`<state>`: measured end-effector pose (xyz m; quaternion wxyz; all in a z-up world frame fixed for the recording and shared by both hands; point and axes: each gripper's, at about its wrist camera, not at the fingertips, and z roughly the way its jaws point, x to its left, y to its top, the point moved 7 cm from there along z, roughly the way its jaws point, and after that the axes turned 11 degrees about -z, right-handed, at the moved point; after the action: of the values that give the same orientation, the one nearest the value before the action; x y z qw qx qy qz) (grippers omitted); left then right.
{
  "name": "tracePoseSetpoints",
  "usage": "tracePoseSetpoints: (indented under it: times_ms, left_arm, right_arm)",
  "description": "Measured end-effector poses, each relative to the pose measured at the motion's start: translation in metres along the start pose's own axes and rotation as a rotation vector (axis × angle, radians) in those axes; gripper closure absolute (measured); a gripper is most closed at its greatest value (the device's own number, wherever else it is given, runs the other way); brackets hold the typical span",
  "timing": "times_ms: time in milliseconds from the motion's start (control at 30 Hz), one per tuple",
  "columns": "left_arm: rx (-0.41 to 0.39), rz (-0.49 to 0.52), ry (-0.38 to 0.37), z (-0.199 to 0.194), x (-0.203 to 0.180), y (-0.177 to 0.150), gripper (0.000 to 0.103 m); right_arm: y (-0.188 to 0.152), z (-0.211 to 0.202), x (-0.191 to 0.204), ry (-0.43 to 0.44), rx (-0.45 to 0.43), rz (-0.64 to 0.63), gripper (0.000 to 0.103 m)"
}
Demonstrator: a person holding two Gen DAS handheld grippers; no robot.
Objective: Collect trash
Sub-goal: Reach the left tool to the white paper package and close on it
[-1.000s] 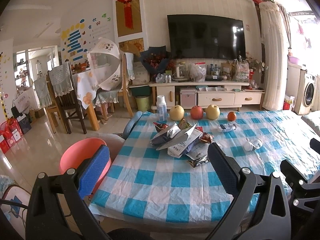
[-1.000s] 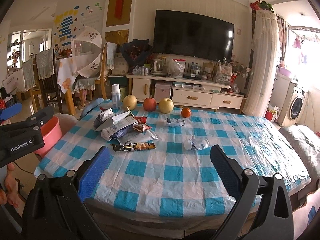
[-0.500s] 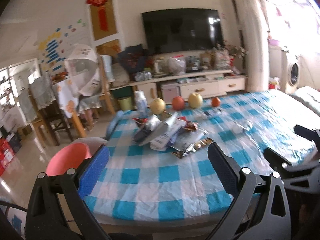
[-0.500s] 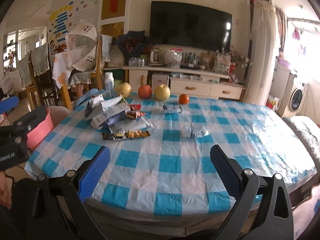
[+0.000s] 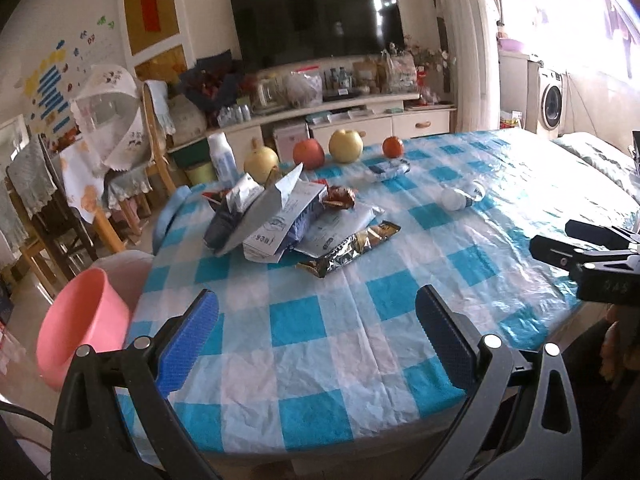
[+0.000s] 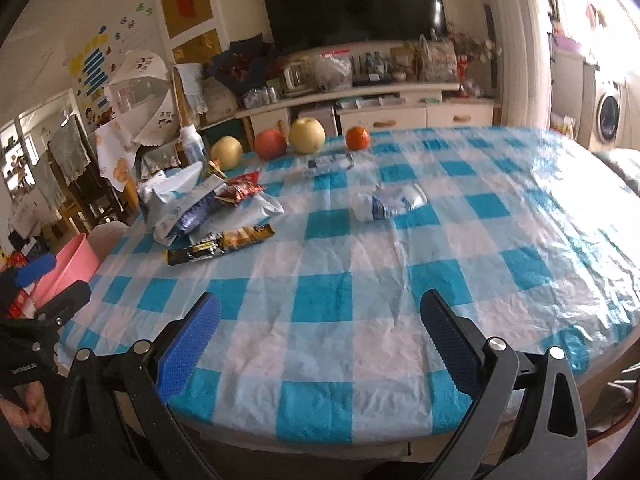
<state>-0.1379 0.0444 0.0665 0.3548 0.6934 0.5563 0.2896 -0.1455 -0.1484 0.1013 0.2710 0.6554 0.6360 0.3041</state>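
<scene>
We see left hand-held gripper (image 5: 316, 336) and right hand-held gripper (image 6: 318, 336) both spread, empty, above counter (image 6: 360, 344) near edge; wrapper pile (image 5: 288, 216) toward far left corner, crumpled bottle (image 6: 386, 202) mid-counter, fruit row (image 6: 294, 138) along far edge

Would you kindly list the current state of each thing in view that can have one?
left gripper: open, empty, over the table's near edge.
right gripper: open, empty.
crushed bottle: lying on its side.
gold wrapper: lying flat, beside the pile.
wrapper pile: heaped, untouched.
white bottle: upright, capped.
pink bin: open-topped, beside the table.
television: off.
</scene>
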Motion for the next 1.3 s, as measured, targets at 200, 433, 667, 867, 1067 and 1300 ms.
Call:
tracePoseSetpoints:
  times_ms: [200, 433, 667, 867, 1067, 1300]
  left_arm:
    - [0.014, -0.064, 0.034, 0.026, 0.024, 0.014, 0.004]
    - [-0.007, -0.158, 0.051, 0.058, 0.045, 0.042, 0.004]
    - [-0.006, -0.359, 0.004, 0.089, 0.089, 0.06, 0.004]
    - [0.056, -0.677, -0.05, 0.122, 0.138, 0.07, 0.005]
    - [0.242, -0.877, -0.027, 0.163, 0.147, 0.078, 0.008]
    - [0.362, -0.947, 0.075, 0.195, 0.148, 0.086, 0.008]
  right_arm:
    - [0.0, 0.03, -0.013, 0.022, 0.074, 0.029, 0.004]
    - [0.013, 0.06, -0.023, 0.065, 0.1, 0.069, 0.004]
    - [0.026, 0.086, -0.033, 0.116, 0.119, 0.106, 0.004]
    - [0.036, 0.098, -0.02, 0.124, 0.115, 0.05, 0.004]
    - [0.044, 0.111, -0.039, 0.089, 0.122, 0.087, 0.004]
    - [0.035, 0.126, -0.088, 0.082, 0.171, 0.259, 0.004]
